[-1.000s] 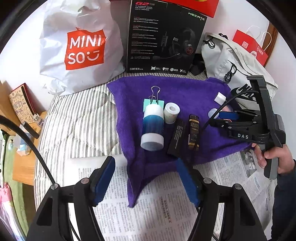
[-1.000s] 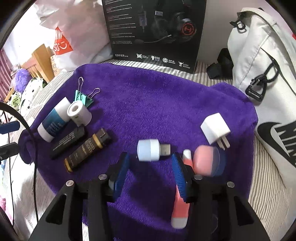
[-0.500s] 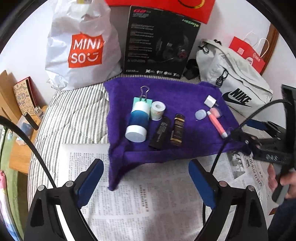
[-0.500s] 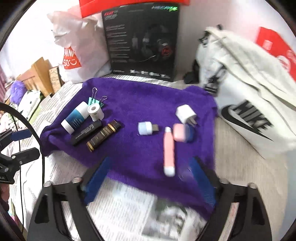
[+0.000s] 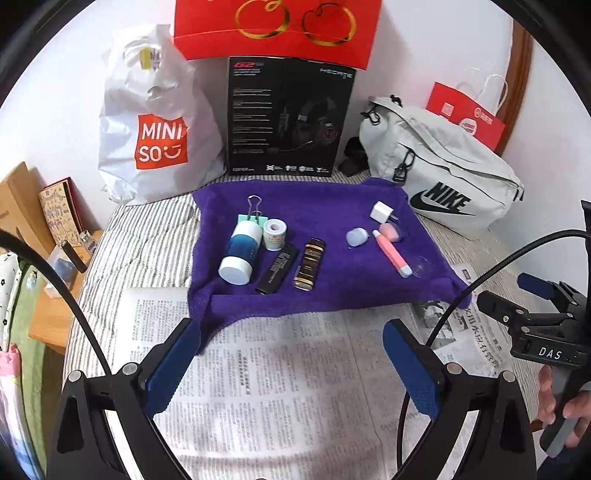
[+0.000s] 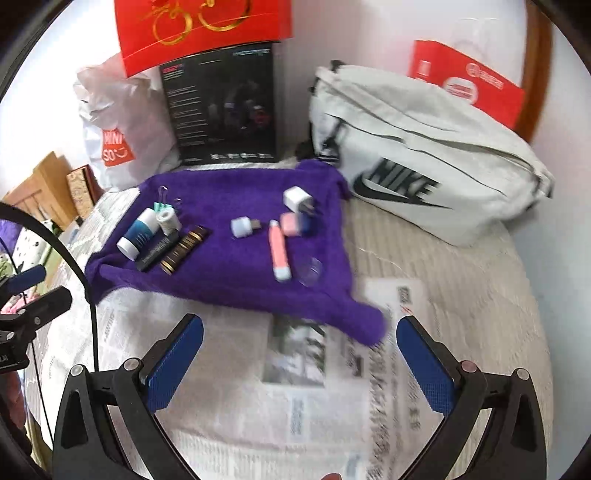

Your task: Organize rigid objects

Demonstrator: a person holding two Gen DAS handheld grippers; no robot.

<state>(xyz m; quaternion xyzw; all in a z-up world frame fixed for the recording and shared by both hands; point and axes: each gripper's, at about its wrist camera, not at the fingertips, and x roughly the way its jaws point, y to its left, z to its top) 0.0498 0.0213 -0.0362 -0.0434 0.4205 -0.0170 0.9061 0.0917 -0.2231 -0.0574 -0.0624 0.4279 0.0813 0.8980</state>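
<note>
A purple towel lies on the bed with small items on it. At its left are a blue-and-white bottle, a green binder clip, a white tape roll, a black tube and a brown-gold tube. At its right are a white charger, a pale blue cap, a pink case and a pink pen. My left gripper and right gripper are open and empty over the newspaper, short of the towel.
Along the wall stand a white Miniso bag, a black headset box topped by a red box, a white Nike bag and a red paper bag. A small clear cup lies by the pen.
Both grippers have pulled back from the towel to above the newspaper and opened wider. The items on the towel have not moved.
</note>
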